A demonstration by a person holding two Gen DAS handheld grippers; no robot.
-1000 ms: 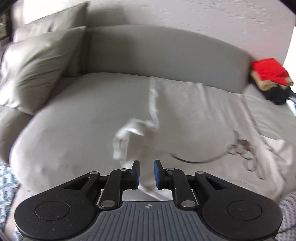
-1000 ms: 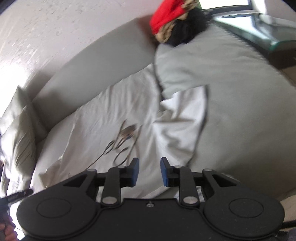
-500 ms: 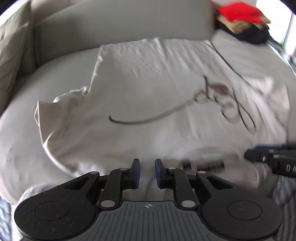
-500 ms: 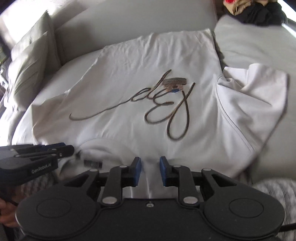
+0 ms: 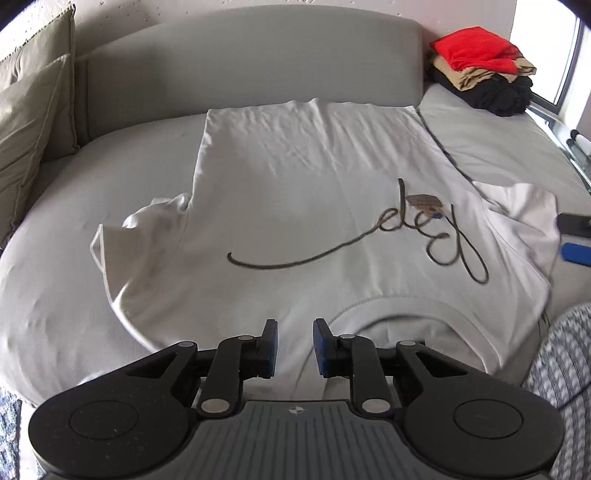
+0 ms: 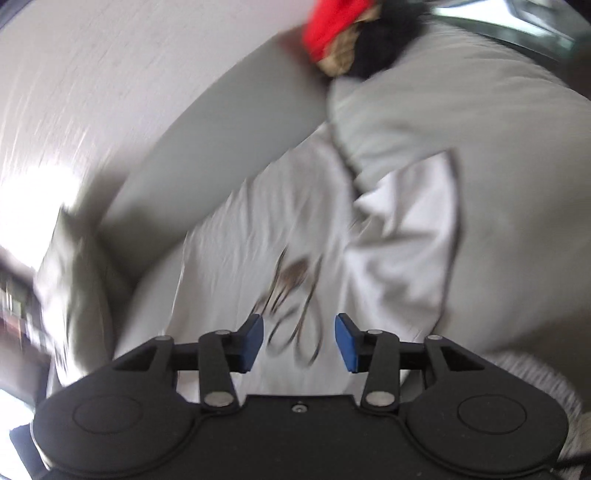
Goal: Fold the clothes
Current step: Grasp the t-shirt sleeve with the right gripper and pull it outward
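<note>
A white T-shirt (image 5: pixel 303 206) with a dark script print lies spread face up on a grey sofa (image 5: pixel 74 229), collar nearest me, sleeves out to both sides. My left gripper (image 5: pixel 294 347) hovers over the shirt just left of the collar, jaws a little apart and empty. In the right wrist view, which is blurred, my right gripper (image 6: pixel 299 341) is open and empty above the print of the shirt (image 6: pixel 258 236), with the right sleeve (image 6: pixel 413 236) beyond it. The right gripper's fingertips (image 5: pixel 576 236) show at the left wrist view's right edge.
A stack of folded clothes, red on top (image 5: pixel 480 74), sits on the sofa's far right corner; it also shows in the right wrist view (image 6: pixel 343 33). Beige cushions (image 5: pixel 29 110) lean at the far left. A patterned rug (image 5: pixel 565 369) lies at the lower right.
The left view has steadied over the shirt's collar. The right gripper has swung toward the right sleeve side and its jaws have opened wider; its view is now blurred.
</note>
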